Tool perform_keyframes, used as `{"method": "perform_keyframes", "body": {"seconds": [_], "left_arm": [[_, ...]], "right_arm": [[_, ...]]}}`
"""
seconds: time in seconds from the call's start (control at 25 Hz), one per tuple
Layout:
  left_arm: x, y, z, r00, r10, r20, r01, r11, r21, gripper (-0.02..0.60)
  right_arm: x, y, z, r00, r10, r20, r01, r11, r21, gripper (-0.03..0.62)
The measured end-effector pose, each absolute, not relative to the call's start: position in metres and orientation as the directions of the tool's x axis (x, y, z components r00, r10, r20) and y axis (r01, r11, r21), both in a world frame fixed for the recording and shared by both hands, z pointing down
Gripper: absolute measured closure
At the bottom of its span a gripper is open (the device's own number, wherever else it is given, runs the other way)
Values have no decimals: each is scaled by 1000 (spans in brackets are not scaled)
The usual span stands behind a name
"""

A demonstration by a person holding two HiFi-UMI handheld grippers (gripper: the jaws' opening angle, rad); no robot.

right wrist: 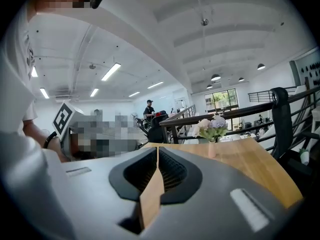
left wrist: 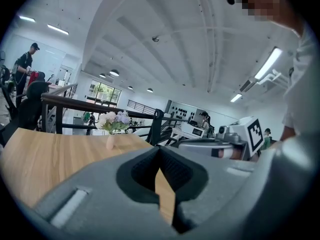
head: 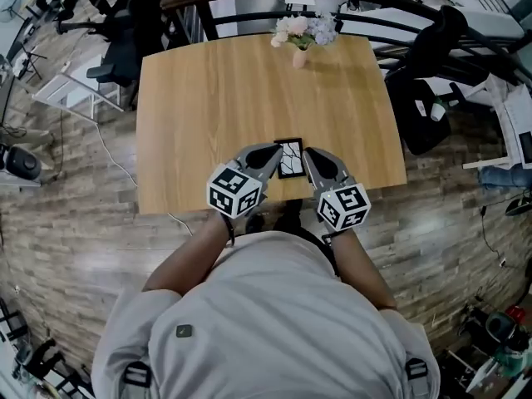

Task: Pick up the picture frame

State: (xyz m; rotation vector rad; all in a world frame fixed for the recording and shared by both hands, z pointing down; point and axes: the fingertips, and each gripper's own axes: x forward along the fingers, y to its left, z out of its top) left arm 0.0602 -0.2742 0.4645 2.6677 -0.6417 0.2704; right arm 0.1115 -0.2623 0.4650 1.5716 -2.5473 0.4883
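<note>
Lower centre of the head view: I am steering both tongs toward the near edge of the table (head: 191, 123). At left, the left gripper (head: 274, 150) is hovering just beside the picture frame (head: 289, 157), its jaws pressed together on nothing. In the left gripper view only bare tabletop is showing past the left gripper (left wrist: 159, 153). The frame is sitting on the wood between the two tips, close to the table's lower edge. At right, the right gripper (head: 308, 155) is flanking the frame's other side. The right gripper view is showing its jaws (right wrist: 156, 153) parted by a thin crack, with nothing between them.

As I am judging it, the pickup is barely starting: the approach is done, while gripping and lifting are both left. Whether either tip is touching the frame I cannot tell.

I am counting one picture frame, one table, two grippers, and one vase of flowers (head: 301, 40) at the upper centre.
</note>
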Motion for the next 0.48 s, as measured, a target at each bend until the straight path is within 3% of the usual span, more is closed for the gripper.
{"method": "perform_keyframes", "body": {"seconds": [0.48], "left_arm": [[89,-334,540,812,-447,374,-578,-702,417,566]], "right_arm": [[160,-328,551,-533,-736,417,-845,446,-294,543]]}}
